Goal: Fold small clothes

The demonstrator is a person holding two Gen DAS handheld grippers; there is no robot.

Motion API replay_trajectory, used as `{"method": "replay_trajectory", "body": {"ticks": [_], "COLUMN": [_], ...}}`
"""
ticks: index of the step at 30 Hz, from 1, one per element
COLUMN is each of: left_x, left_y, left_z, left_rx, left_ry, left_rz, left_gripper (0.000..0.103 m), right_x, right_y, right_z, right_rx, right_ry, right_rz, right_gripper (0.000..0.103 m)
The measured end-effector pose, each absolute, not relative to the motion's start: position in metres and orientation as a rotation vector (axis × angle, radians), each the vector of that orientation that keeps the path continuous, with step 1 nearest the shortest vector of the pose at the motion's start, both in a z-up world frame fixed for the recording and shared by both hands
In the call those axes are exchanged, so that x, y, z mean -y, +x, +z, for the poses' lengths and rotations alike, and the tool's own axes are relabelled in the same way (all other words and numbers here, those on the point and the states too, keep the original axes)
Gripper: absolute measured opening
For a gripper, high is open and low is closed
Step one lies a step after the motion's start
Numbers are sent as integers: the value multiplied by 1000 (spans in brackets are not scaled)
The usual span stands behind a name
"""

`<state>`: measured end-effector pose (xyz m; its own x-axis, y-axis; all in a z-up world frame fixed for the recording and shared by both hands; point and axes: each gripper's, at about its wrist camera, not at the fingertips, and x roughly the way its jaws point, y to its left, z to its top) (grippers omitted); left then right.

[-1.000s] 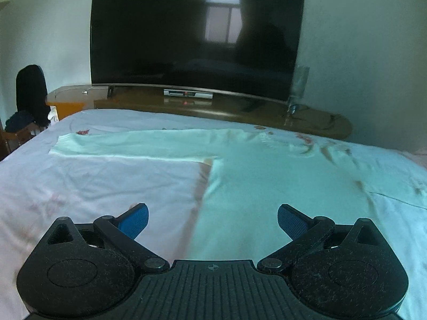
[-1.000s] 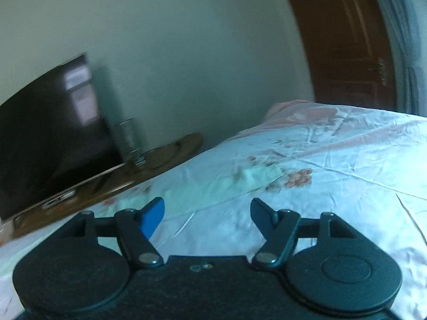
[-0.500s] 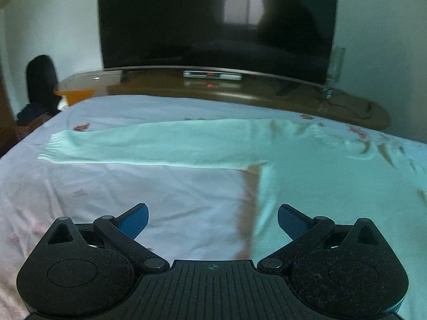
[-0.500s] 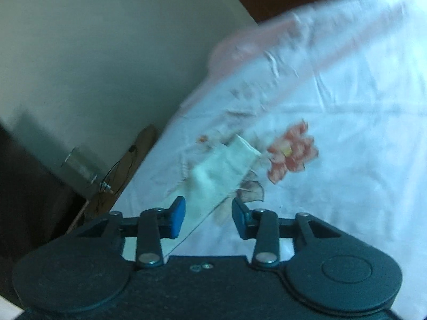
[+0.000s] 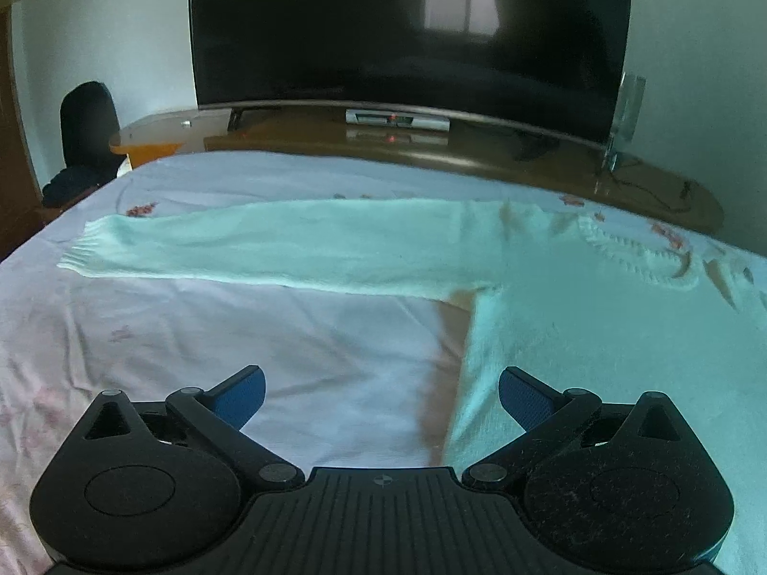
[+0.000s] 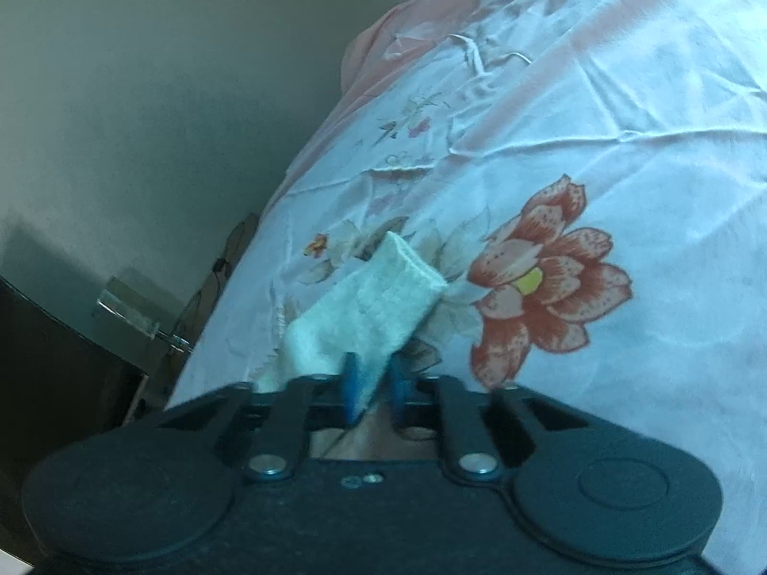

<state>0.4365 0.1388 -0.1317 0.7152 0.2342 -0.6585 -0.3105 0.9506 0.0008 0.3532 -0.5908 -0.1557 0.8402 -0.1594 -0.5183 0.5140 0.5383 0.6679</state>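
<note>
Pale green sweater (image 5: 599, 335) lies flat on the flowered bed sheet (image 5: 239, 359), one sleeve (image 5: 268, 249) stretched out straight from the body toward the sheet's far side. Right gripper (image 6: 371, 385) is pinching the other sleeve's cuff (image 6: 378, 297), jaws pressed together on the knit. Left gripper (image 5: 381, 393) is spread, nothing in it, near the sweater's side edge. Judging: lift cuff low, carry it across the sweater body, keep sleeve untwisted, lay it flat before letting go
</note>
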Motion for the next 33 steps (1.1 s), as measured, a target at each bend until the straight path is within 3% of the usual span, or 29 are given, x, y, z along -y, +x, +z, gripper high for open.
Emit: {"method": "replay_trajectory", "body": {"ticks": [4,11,19,30,32,33], "left_x": [-135,-140,-170,-204,-199,-192], "left_y": [448,447,442,441,446,450], "left_z": [-136,-135,-134,-123,-122,-121], "left_rx": [-742,-749,-762,-811,-801,-792], "left_ry": [-94,-102,-129,-143,-166,-162], "left_rz": [295,250,182,92,65,53], "left_gripper": [103,103,103,103,103,103], "right_x": [596,546,365,132,111,104], "right_y": [352,380,422,467,469,468], "right_z": [-152,-108,-73,-123,-133,-132], "right_rx": [-435,-465,-493,-699,-722,-703], "right_ry": [906,598,328,130,87,62], "right_rz": [-395,-347,-11,282,314,322], "right_gripper": [4,4,4,5,14,24]}}
